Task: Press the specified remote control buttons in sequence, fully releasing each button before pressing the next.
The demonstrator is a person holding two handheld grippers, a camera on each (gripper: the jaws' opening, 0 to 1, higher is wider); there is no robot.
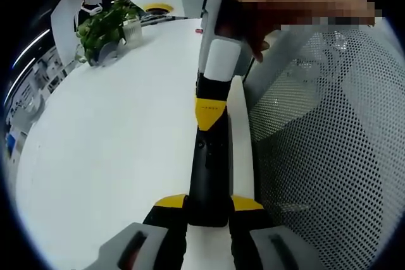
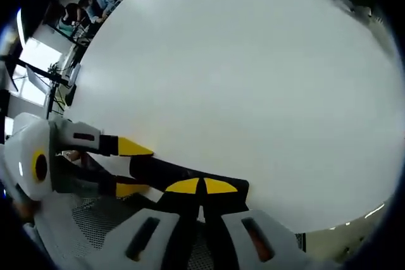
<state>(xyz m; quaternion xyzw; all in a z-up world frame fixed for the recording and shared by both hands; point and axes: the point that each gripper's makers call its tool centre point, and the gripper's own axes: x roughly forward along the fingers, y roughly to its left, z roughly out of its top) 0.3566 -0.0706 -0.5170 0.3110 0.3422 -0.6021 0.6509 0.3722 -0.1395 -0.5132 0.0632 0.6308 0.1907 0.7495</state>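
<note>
A long black remote control (image 1: 209,162) lies along the edge of the white table (image 1: 114,131). My left gripper (image 1: 209,204) is shut on its near end, a yellow-tipped jaw on each side. From the far side my right gripper (image 1: 208,121), held by a hand (image 1: 297,4), comes down with its yellow tips together on the remote's upper face. In the right gripper view my right gripper (image 2: 202,186) is shut, tips resting on the remote (image 2: 168,170). My left gripper (image 2: 140,169) clamps the remote from the left. Which button lies under the tips is hidden.
A potted green plant (image 1: 104,26) stands at the table's far left corner. A grey mesh chair (image 1: 329,143) sits just off the table edge beside the remote. The white tabletop (image 2: 240,80) stretches wide beyond the remote. People sit far back (image 2: 82,11).
</note>
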